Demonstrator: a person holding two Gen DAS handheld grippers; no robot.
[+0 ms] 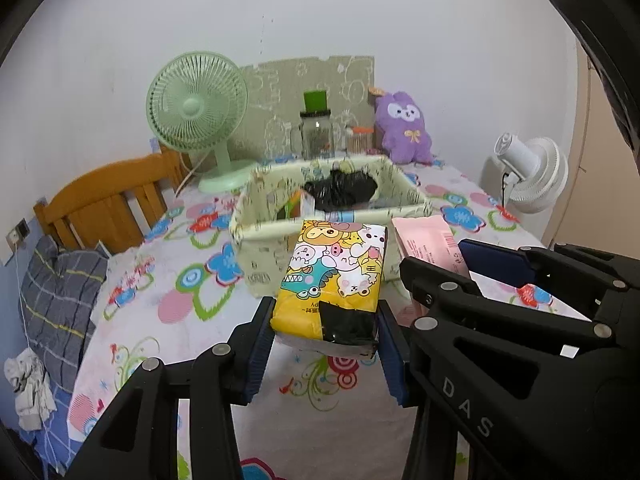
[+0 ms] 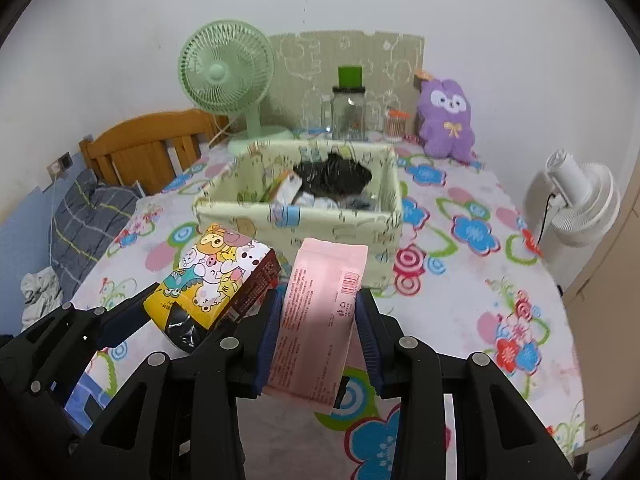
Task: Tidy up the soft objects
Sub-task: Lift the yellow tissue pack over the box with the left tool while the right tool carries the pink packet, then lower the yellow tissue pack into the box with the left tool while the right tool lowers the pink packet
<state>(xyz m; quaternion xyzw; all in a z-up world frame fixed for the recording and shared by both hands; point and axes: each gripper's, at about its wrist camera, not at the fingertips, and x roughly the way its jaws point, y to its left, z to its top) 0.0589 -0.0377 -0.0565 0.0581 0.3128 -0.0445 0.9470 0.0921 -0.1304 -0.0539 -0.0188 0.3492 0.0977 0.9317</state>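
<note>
Nearest the lens, the left gripper (image 1: 325, 334) pinches the near end of a yellow cartoon-printed tissue pack (image 1: 334, 276), while the right gripper (image 2: 318, 330) clamps a pink tissue pack (image 2: 320, 312) across its width. Both packs are lifted clear of the flower-print table (image 2: 460, 312) and point toward the box, apparently so they can be carried over its near wall and dropped in together.

The pale green patterned storage box (image 2: 320, 224) sits mid-table just beyond both packs, open-topped. Inside lie a crumpled black bag (image 2: 332, 178) and a few smaller packets, so free space seems to be toward the front and sides. The near wall stands between the packs and the opening; each pack looks to need a little more height to pass it. The two grippers hang close side by side, and the packs could brush each other on the way in.

Behind the box stand a green desk fan (image 2: 226, 76), a purple plush toy (image 2: 446, 118), a glass jar with a green lid (image 2: 349, 110) and a small orange-capped container (image 2: 394, 124), all well apart from the path. A white fan (image 2: 580, 204) stands off the right edge; a wooden headboard (image 2: 148, 148) and a grey plaid pillow (image 2: 88, 216) lie to the left.
</note>
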